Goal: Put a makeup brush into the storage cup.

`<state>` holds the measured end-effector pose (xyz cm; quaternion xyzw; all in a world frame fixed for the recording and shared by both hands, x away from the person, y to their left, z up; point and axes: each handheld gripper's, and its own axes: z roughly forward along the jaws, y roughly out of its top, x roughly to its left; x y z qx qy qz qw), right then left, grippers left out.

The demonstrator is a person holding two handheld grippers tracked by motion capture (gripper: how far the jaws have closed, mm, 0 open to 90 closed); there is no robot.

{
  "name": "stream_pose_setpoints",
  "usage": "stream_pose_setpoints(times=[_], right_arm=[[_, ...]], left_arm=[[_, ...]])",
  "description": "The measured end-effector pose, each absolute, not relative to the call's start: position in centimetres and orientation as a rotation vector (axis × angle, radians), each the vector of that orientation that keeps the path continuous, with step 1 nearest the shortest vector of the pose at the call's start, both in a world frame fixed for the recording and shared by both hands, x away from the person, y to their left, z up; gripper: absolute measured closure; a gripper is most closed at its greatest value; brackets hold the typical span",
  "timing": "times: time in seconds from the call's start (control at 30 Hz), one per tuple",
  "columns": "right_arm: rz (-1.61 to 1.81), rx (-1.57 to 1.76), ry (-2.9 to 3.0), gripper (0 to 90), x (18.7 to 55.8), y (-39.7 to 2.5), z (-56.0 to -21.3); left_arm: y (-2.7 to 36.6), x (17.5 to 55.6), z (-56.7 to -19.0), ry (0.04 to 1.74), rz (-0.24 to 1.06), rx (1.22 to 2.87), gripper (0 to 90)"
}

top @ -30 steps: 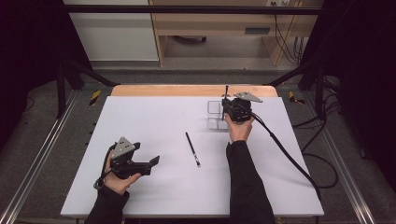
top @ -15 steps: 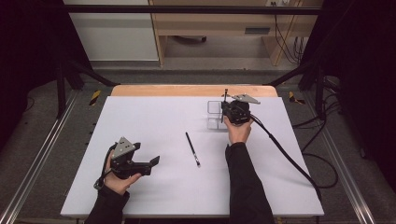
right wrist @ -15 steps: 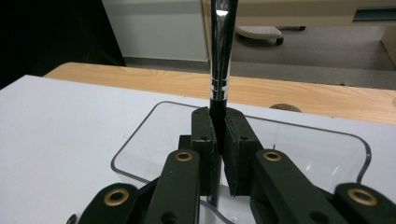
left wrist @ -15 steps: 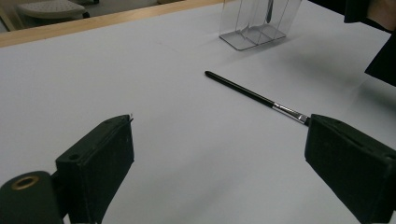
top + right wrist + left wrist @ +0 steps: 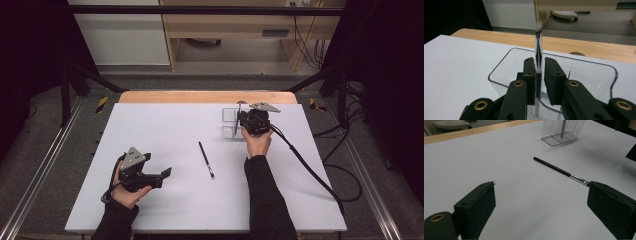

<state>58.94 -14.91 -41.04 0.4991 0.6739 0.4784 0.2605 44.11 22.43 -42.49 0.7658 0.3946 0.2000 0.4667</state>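
A clear plastic holder (image 5: 227,116) with compartments stands at the back right of the white table. My right gripper (image 5: 239,125) is over it, shut on a thin upright brush (image 5: 238,112) whose lower end reaches into the holder. In the right gripper view the jaws (image 5: 539,61) close on the brush handle (image 5: 538,42) above the holder's rim (image 5: 504,61). A black brush (image 5: 206,159) with a metal ferrule lies flat mid-table. My left gripper (image 5: 161,178) is open near the front left, and its view (image 5: 541,187) looks toward that lying brush (image 5: 556,168) and the holder (image 5: 554,132).
A white sheet (image 5: 165,125) covers the table, with a wooden strip (image 5: 200,96) along the far edge. The right gripper's cable (image 5: 310,167) trails across the right side. Metal rails run down both table sides.
The upright brush has sunk slightly lower into the holder with my right gripper. My left gripper and the lying brush have not moved.
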Motion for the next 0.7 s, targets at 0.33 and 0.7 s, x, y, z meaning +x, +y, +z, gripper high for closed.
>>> stream_pose_setpoints(times=[0.33,0.7], right_arm=[[1.346,1.306,1.813,72.9,57.4,-15.3,-40.2],[1.410,1.213,1.863,51.9,54.6,-14.8,-39.5]], left_arm=[[22.4,44.1,-42.5,0.970,0.492,1.881,7.3],[22.5,44.1,-42.4,0.971,0.495,1.872,7.4]])
